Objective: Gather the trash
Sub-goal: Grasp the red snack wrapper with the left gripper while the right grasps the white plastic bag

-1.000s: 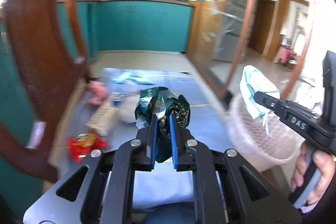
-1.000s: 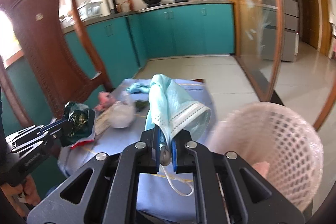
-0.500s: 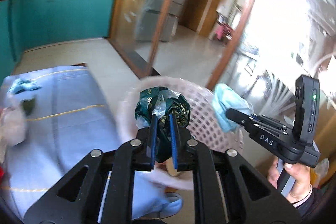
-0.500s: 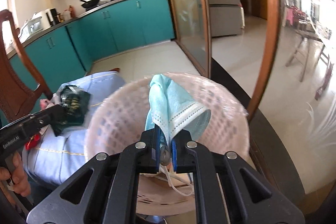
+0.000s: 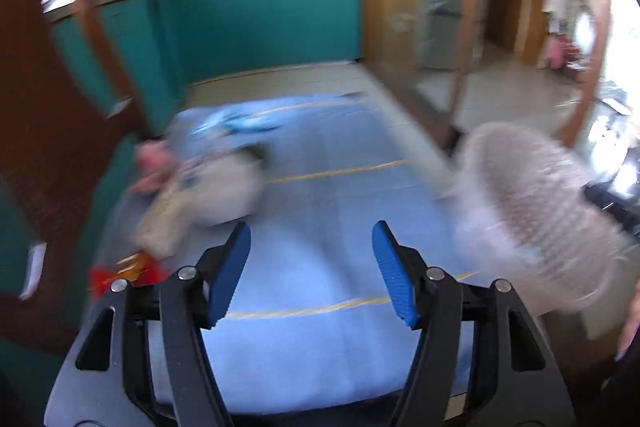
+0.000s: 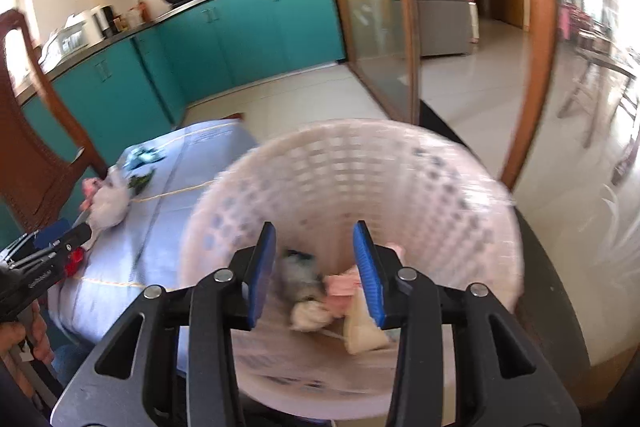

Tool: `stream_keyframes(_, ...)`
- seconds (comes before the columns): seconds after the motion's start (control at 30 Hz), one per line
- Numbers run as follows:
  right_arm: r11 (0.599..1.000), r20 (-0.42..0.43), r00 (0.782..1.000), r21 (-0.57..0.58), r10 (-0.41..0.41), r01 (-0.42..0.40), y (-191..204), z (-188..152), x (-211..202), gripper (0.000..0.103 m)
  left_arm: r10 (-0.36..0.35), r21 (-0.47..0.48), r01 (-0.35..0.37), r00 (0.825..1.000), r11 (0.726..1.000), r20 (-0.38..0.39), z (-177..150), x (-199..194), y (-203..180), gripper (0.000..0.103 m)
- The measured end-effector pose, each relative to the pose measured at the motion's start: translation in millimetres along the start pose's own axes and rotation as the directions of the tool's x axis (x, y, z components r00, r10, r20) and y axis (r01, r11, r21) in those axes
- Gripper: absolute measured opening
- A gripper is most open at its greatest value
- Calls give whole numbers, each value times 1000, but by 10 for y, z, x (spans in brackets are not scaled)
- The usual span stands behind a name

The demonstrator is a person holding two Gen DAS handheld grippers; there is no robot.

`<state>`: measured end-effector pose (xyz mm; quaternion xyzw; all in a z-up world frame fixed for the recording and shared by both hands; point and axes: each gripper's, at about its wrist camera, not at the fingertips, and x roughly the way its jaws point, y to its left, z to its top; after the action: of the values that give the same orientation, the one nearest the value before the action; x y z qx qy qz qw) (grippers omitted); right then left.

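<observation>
The left hand-held gripper (image 5: pixel 311 269) is spread wide and carries nothing, pointing across the blue-covered tabletop (image 5: pixel 328 339) toward the trash that is left; in the left wrist view a red wrapper (image 5: pixel 124 269) lies at about 9 o'clock from the fingertips, just beside the left finger, a pale crumpled bag (image 5: pixel 200 197) sits at about 11 o'clock, a pink scrap (image 5: pixel 154 157) lies beyond it and a light blue piece (image 5: pixel 244 121) further back toward 12 o'clock; the view is blurred, so finer shapes cannot be told. To do this step well, I would pick 1 item, likely the near red wrapper, square both pads around it and pinch low so the thin foil does not slip out; the tablecloth should stay out of the pinch. The pink mesh basket (image 6: pixel 400 163) stands off the tabletop edge at about 3 o'clock; discarded pieces (image 6: pixel 308 291) lie in its bottom. The right hand-held gripper (image 6: pixel 314 273) is spread and empty over the basket mouth; it should lift straight up, clear of the rim, before heading for the tabletop trash.
</observation>
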<state>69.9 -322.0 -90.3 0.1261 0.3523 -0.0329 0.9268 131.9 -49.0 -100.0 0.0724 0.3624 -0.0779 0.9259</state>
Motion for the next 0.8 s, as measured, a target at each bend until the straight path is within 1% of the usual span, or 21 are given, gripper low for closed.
stream_keyframes(0.03, 1000, -1, 1000, -11, 22, -22, 100, 6, 28, 45, 46, 4, -46, 999, 999, -12, -52, 23, 126, 64)
stream_keyframes(0.07, 999, -4, 999, -19, 40, -40, 187, 11, 53, 45, 111, 12, -110, 993, 994, -29, -120, 67, 301, 64)
stream_keyframes(0.13, 996, -13, 997, -39, 79, -80, 378, 13, 95, 45, 184, 16, -184, 979, 983, -86, -189, 166, 535, 64)
stream_keyframes(0.17, 995, -17, 996, -47, 91, -92, 436, 12, 102, 45, 208, 8, -208, 969, 978, -131, -233, 241, 691, 63)
stream_keyframes(0.27, 987, -43, 990, -83, 135, -138, 690, -16, 136, 45, 234, 14, -236, 954, 972, -190, -278, 350, 911, 57)
stream_keyframes(0.33, 981, -55, 987, -116, 152, -157, 854, -37, 141, 46, 230, 16, -232, 950, 973, -212, -295, 391, 951, 50)
stream_keyframes(0.4, 976, -64, 984, -136, 165, -172, 965, -47, 142, 46, 212, 22, -213, 947, 977, -240, -301, 480, 1012, 36)
stream_keyframes(0.43, 972, -70, 982, -146, 177, -185, 1032, -54, 144, 46, 205, 26, -205, 947, 978, -249, -310, 516, 1018, 33)
stream_keyframes(0.57, 961, -93, 975, -174, 201, -215, 1235, -61, 182, 46, 164, 12, -167, 945, 986, -283, -390, 633, 1081, 11)
stream_keyframes(0.6, 957, -101, 972, -182, 210, -226, 1297, -57, 204, 46, 157, 4, -162, 946, 987, -282, -396, 630, 1092, 9)
stream_keyframes(0.67, 951, -113, 968, -191, 225, -244, 1408, -33, 267, 47, 140, -15, -148, 959, 989, -246, -387, 573, 1123, 5)
stream_keyframes(0.73, 943, -127, 960, -196, 249, -271, 1558, 20, 375, 47, 110, -33, -119, 971, 992, -210, -369, 445, 1124, 4)
stream_keyframes(0.8, 934, -134, 953, -202, 272, -295, 1721, 82, 484, 47, 35, -88, -51, 984, 995, -173, -342, 278, 1149, 3)
